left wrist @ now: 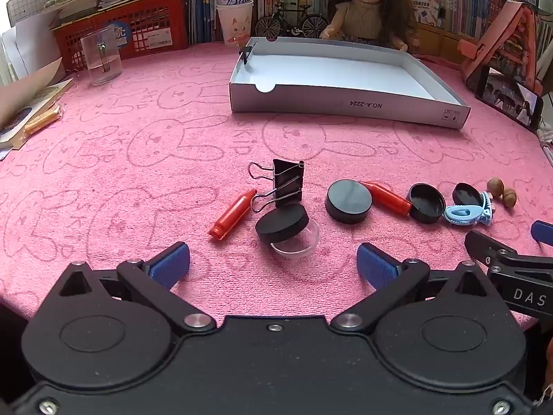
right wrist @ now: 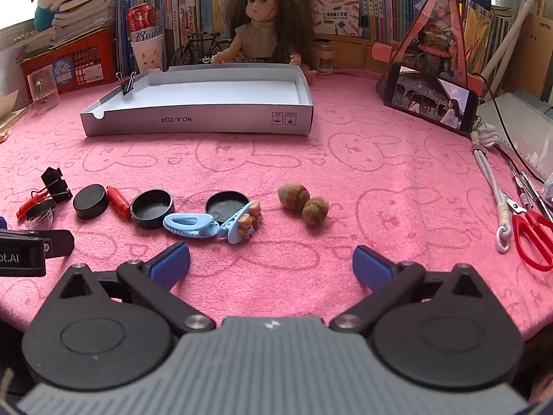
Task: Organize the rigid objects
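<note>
left claw (left wrist: 273, 263): wide apart, holding nothing, low over the pink tabletop (left wrist: 103, 173) just in front of the small things.
right claw (right wrist: 271, 263): wide apart too, holding nothing, in front of the two nuts (right wrist: 304, 204).
box (left wrist: 345, 100): white and open, at the back of the tabletop, well apart from the little things. one small black clip (left wrist: 246, 53) sits on its left wall. the rest looks bare.
things to tidy: all in a row on the tabletop. a red tube (left wrist: 233, 214), a big black clip (left wrist: 287, 183), a black lid (left wrist: 281, 223) lying tilted on a clear cup (left wrist: 297, 242), a black round lid (left wrist: 348, 201), a second red tube (left wrist: 387, 197), two more open lids (left wrist: 427, 203), a blue hair clip (left wrist: 466, 211).
step now: i think the tidy-up has just begun, and each claw is about to pick one thing.
how to do it well: for the left claw, the tilted black lid is nearest. come straight down, one finger on each side of its edge, and squeeze gently. it may slide off the cup, so go slow.
watch out: the big clip's wire handle touches the lid, so lift straight up.
right claw: the nuts are round and may roll. grab one only.
</note>
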